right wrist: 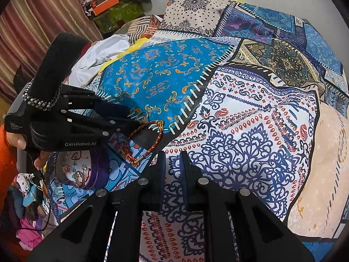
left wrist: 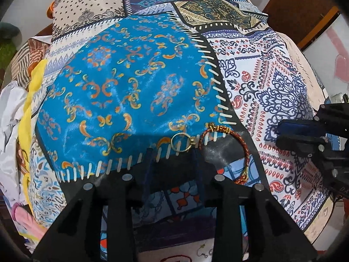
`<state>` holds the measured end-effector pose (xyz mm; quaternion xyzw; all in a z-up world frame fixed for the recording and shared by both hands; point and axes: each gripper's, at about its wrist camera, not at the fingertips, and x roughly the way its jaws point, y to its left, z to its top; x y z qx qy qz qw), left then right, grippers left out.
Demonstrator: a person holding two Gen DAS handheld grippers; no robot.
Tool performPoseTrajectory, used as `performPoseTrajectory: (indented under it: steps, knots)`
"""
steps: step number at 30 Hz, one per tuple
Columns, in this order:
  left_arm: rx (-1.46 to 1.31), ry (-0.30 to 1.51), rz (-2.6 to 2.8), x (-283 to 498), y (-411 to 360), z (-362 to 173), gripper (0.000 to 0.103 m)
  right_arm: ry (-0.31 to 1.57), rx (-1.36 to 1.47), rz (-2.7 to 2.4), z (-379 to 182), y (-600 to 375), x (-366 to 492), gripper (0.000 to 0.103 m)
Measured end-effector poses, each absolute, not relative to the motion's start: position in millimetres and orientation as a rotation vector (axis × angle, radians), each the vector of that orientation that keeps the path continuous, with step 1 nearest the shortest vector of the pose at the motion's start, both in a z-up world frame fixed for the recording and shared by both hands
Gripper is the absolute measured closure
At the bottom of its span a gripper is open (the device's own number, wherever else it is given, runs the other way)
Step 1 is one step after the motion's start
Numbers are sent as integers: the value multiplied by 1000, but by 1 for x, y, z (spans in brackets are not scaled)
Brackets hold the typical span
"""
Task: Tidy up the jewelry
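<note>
Gold ring [left wrist: 181, 142] and red braided bracelet [left wrist: 226, 150] on patchwork cloth [left wrist: 130, 76] — just beyond the parted left fingers [left wrist: 150, 159].

Small gold ring [left wrist: 181, 142] lying flat on patchwork bedspread, just beside a red braided bracelet [left wrist: 226, 150] curved open, purple-rimmed jewelry box [right wrist: 84, 171] holding pieces nearby

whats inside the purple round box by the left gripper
The purple box lies open with a pale lining showing a gold ring, an earring-like piece and red cord. Its near wall and the left gripper cover the rest.
</note>
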<state>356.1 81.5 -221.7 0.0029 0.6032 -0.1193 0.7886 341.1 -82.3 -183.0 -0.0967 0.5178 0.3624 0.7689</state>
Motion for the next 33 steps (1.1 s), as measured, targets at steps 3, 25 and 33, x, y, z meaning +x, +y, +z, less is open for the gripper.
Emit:
performPoseTrajectory:
  steps: [3, 25, 33]
  knots:
    - [3, 1293, -264, 360, 78, -223, 70, 1121, -209, 787, -182, -82, 340, 92]
    - [-189, 1227, -284, 359, 98, -212, 80, 1138, -211, 772, -186, -67, 359, 92]
    - [-217, 1123, -252, 334, 125, -177, 79, 1195, -232, 808, -197, -30, 379, 92]
